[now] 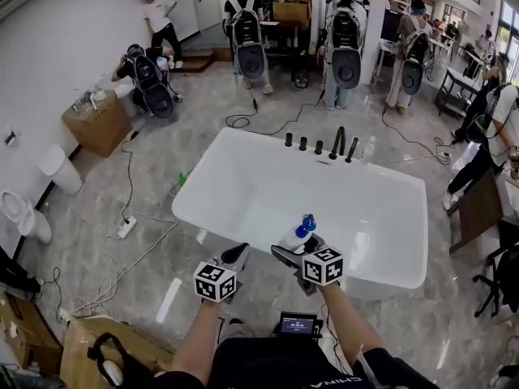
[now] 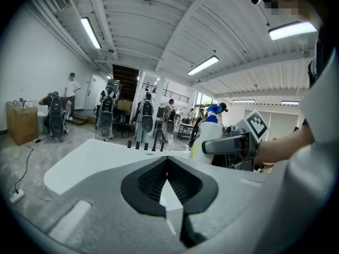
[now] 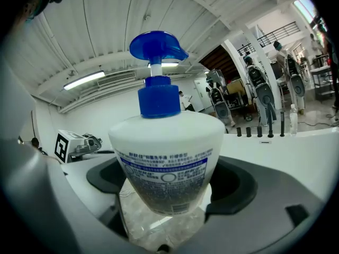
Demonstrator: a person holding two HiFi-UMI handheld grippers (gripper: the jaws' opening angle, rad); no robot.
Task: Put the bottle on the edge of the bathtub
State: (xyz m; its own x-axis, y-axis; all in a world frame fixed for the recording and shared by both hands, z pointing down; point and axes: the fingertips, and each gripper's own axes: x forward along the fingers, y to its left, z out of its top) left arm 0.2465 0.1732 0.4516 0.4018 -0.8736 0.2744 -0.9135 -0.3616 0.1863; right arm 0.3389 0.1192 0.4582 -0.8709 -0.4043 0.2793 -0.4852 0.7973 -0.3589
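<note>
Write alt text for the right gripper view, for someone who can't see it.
A white pump bottle with a blue pump head fills the centre, clamped between the jaws of the right gripper. Behind it runs the white bathtub rim with a row of dark taps, and the left gripper shows at far left.

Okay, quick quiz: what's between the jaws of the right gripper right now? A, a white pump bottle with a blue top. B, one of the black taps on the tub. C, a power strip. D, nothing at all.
A: in the right gripper view, the right gripper has its jaws shut on the white bottle, with the blue pump head standing above them.
</note>
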